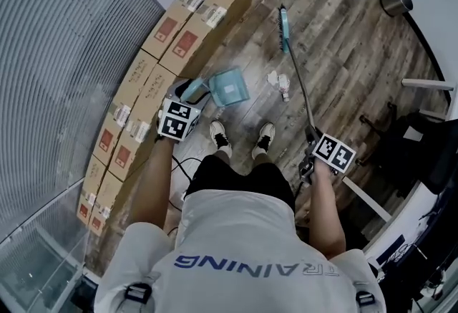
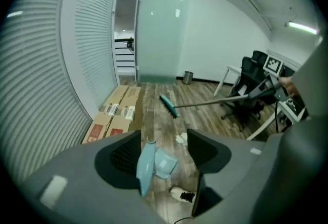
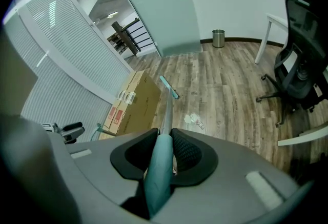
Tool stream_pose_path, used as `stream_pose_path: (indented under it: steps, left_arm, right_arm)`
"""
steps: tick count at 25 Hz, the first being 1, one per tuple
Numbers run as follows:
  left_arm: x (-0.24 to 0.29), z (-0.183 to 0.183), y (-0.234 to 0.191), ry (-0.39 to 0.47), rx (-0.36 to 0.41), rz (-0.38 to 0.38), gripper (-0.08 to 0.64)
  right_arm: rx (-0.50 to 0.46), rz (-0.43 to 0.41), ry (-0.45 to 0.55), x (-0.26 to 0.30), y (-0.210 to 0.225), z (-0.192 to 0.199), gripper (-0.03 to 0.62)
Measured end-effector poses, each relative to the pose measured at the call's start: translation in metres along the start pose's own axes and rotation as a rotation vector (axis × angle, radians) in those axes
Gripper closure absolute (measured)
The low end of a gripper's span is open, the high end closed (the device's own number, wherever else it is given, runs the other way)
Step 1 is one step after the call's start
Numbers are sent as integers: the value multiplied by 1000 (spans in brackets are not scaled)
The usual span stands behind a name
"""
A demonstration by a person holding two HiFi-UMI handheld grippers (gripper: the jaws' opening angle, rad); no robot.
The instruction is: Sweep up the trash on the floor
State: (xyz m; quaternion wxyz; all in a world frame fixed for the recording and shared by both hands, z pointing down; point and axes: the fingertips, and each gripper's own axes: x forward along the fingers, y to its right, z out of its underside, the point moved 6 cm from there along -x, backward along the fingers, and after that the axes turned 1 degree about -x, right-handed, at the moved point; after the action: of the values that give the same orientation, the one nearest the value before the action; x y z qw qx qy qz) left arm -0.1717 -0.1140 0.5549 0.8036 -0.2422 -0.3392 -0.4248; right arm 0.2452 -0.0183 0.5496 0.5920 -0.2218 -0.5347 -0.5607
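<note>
Your left arm reaches down and your left gripper point(image 2: 164, 149) tilts steeply, jaws spread, with the dustpan point(image 1: 229, 87) handle loose between them. Your right gripper point(image 3: 163, 154) pinches the broom point(image 1: 284, 27) handle. Trash point(image 1: 279, 81) lies on the floor point(image 1: 336, 39), just beside the dustpan.

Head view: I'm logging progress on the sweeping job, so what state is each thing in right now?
trash: loose on the floor, unswept.
broom: held, head out beyond the trash.
dustpan: resting on the floor, handle up.
left tool: open, dustpan handle between its jaws, unclamped.
right tool: shut on the broom handle.
cardboard boxes: closed.
</note>
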Motion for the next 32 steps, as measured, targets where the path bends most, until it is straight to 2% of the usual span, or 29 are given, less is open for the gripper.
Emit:
stream_pose_path:
  steps: [2, 6, 10, 11, 13, 22, 28, 32]
  left_arm:
    - [20, 8, -2, -73, 54, 1, 262]
    - [57, 26, -15, -208, 81, 4, 258]
    - [83, 45, -22, -319, 104, 16, 329]
    - [86, 47, -24, -331, 110, 9, 368]
    - [91, 47, -26, -332, 115, -6, 462]
    - [100, 40, -29, -308, 63, 40, 460]
    - [102, 40, -30, -291, 64, 46, 460]
    - [101, 41, -29, -290, 63, 52, 460]
  right_arm:
    - [8, 6, -12, 3, 5, 1, 486]
    - [19, 11, -30, 13, 9, -1, 486]
    - [26, 25, -52, 26, 14, -2, 486]
    - [28, 28, -57, 29, 15, -2, 486]
    - [30, 35, -68, 37, 17, -3, 486]
    - [32, 62, -134, 75, 30, -1, 486]
    - [14, 105, -191, 109, 35, 10, 486]
    - [-36, 163, -249, 134, 39, 26, 486]
